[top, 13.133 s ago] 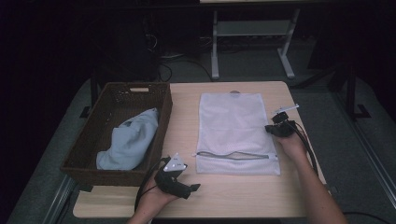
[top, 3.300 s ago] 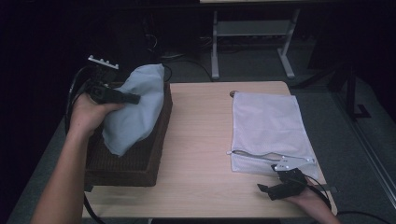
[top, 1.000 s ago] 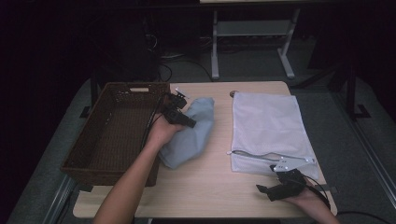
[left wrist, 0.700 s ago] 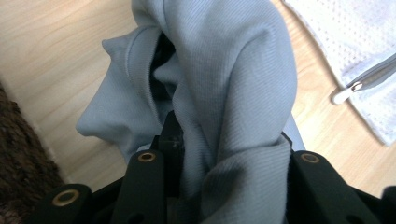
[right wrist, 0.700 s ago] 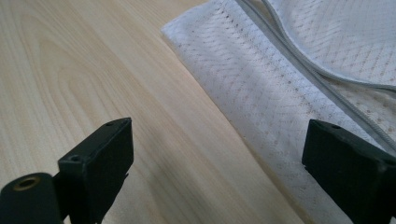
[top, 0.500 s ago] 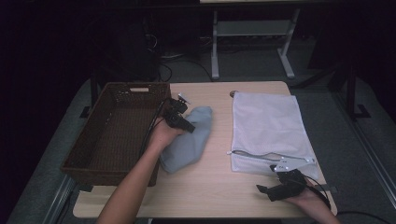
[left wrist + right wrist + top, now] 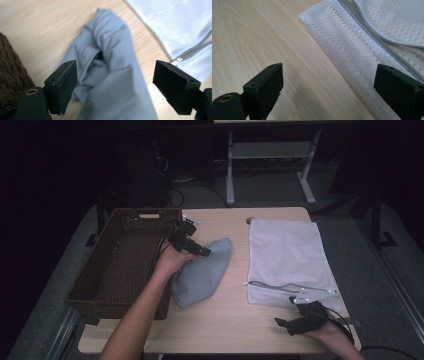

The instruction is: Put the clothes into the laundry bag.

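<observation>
A light blue cloth (image 7: 202,275) lies crumpled on the wooden table (image 7: 225,320), between the wicker basket (image 7: 100,302) and a white mesh bag (image 7: 290,252). My left gripper (image 7: 204,252) hovers over the cloth's far end. In the left gripper view its jaws have just been opening, and the left gripper (image 7: 116,75) now stands wide with the cloth (image 7: 110,50) loose between the pads. Near the table's front edge my right gripper (image 7: 281,324) rests open. In the right gripper view the right gripper (image 7: 329,82) has bare wood between its jaws, with the mesh bag (image 7: 387,32) just ahead.
The mesh bag's zipper (image 7: 287,287) runs along its near end, with its pull towards the cloth. A small round thing (image 7: 250,220) sits at the bag's far left corner. Beyond the table stands a metal frame (image 7: 270,155) on the dark floor.
The left gripper's jaws have spread apart and let go of the blue cloth, which now rests slack on the table. The right gripper has stayed put.
</observation>
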Demonstrator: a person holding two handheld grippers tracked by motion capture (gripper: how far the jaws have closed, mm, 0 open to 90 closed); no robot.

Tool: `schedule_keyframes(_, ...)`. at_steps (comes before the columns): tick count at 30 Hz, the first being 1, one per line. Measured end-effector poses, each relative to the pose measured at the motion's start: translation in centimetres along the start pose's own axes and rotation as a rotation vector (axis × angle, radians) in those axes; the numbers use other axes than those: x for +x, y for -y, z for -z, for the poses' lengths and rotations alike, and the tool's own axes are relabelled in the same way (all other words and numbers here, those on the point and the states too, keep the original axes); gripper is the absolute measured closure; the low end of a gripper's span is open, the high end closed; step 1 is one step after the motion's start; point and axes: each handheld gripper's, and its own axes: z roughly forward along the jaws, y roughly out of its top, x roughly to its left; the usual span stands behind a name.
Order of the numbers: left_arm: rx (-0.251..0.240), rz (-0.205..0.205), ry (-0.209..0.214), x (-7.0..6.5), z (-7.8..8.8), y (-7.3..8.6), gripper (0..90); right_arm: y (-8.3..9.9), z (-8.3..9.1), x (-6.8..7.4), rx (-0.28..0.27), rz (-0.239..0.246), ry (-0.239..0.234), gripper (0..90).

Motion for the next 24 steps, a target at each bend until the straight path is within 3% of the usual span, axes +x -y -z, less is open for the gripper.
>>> schedule_keyframes(10, -0.045, -0.058, 0.032, -3.0, 1.2, 0.2, 14.0, 0.0, 0.1, 0.0, -0.005, -0.004, -0.002, 7.9)
schedule_keyframes(24, -0.071, -0.139, 0.085, -7.5, 1.4, 3.6, 13.9, -0.2, 0.1, 0.0, -0.008, -0.007, -0.012, 7.7)
